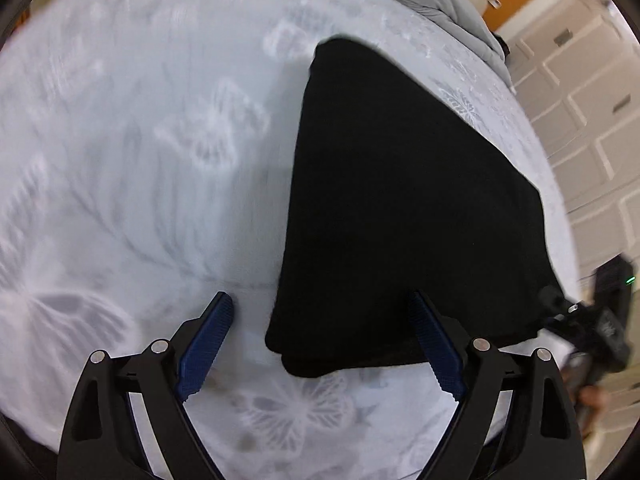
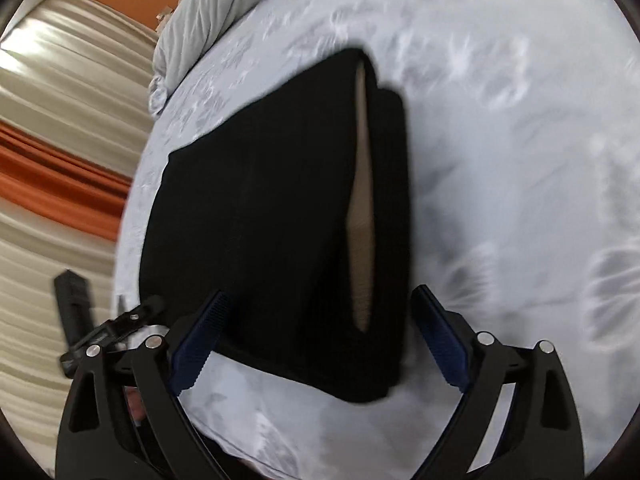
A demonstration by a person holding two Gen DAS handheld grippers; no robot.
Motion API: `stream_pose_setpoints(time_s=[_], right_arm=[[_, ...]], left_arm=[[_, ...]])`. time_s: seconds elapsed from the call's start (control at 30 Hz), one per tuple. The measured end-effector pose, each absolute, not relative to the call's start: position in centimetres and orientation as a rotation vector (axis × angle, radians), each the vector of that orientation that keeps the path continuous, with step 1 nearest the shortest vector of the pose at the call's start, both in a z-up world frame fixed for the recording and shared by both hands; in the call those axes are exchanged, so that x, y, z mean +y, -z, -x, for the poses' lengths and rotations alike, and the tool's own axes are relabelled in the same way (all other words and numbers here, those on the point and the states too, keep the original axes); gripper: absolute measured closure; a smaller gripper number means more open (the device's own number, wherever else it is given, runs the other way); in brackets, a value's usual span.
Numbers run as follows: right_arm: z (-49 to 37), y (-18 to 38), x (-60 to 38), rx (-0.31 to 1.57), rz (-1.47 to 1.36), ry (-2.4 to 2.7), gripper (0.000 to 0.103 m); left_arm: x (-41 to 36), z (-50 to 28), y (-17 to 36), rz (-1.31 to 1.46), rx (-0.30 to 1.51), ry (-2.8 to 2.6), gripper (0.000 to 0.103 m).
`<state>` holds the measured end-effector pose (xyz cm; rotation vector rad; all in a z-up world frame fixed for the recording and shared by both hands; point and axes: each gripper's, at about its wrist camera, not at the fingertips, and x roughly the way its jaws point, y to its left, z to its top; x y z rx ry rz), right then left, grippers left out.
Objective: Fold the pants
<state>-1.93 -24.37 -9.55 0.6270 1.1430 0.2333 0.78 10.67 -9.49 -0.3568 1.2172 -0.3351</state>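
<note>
The black pants (image 1: 400,200) lie folded into a compact stack on the pale butterfly-print bedsheet (image 1: 140,160). My left gripper (image 1: 322,304) is open and empty, hovering over the stack's near left corner. In the right wrist view the pants (image 2: 260,208) show a beige strip of lining (image 2: 362,200) in a fold gap. My right gripper (image 2: 320,300) is open and empty above the stack's near edge. The right gripper also shows in the left wrist view (image 1: 600,320) at the far right.
A grey blanket (image 2: 200,12) is bunched at the bed's far end. The bed edge runs close beside the pants, with white cabinet doors (image 1: 580,120) beyond it in the left view and striped curtains (image 2: 60,120) in the right view.
</note>
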Motion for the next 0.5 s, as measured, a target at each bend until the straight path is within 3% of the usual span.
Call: stream_pose_setpoints(time_s=[0.03, 0.07, 0.1, 0.17, 0.27, 0.3, 0.33, 0.4, 0.43, 0.5], right_arm=[[1.8, 9.3, -24.0, 1.133, -0.607, -0.232, 0.025], [1.7, 8.7, -23.6, 1.128, -0.578, -0.235, 0.039], [1.9, 7.6, -23.5, 1.101, -0.569, -0.248, 0.055], [2.6, 5.1, -23.4, 1.039, -0.549, -0.298, 0.064], [3.7, 2.6, -23.8, 0.976, -0.494, -0.343, 0.065], [3.4, 3.3, -24.0, 1.013, -0.438, -0.313, 0.059], [3.0, 4.8, -24.2, 1.081, -0.385, -0.258, 0.043], [2.8, 7.5, -25.5, 1.189, -0.380, -0.122, 0.025], [3.3, 7.7, -26.1, 1.179, -0.445, -0.146, 0.022], [4.7, 6.8, -26.4, 1.152, -0.454, -0.182, 0.022]], left_arm=[[10.6, -0.8, 9.4, 0.361, 1.200, 0.342, 0.022], [10.4, -0.8, 9.1, 0.364, 1.182, 0.378, 0.052], [10.0, -0.9, 8.9, 0.382, 1.185, 0.433, 0.065], [10.1, -0.3, 7.5, 0.401, 1.155, 0.438, 0.081], [10.7, 1.6, 4.6, 0.429, 1.090, 0.515, 0.083], [10.7, 2.1, 4.6, 0.439, 1.102, 0.534, 0.083], [10.6, 2.3, 5.0, 0.437, 1.122, 0.540, 0.078], [9.6, 2.4, 7.8, 0.369, 1.231, 0.493, 0.069], [9.6, 2.4, 8.5, 0.354, 1.245, 0.468, 0.060], [9.7, 2.9, 8.1, 0.343, 1.204, 0.452, 0.056]])
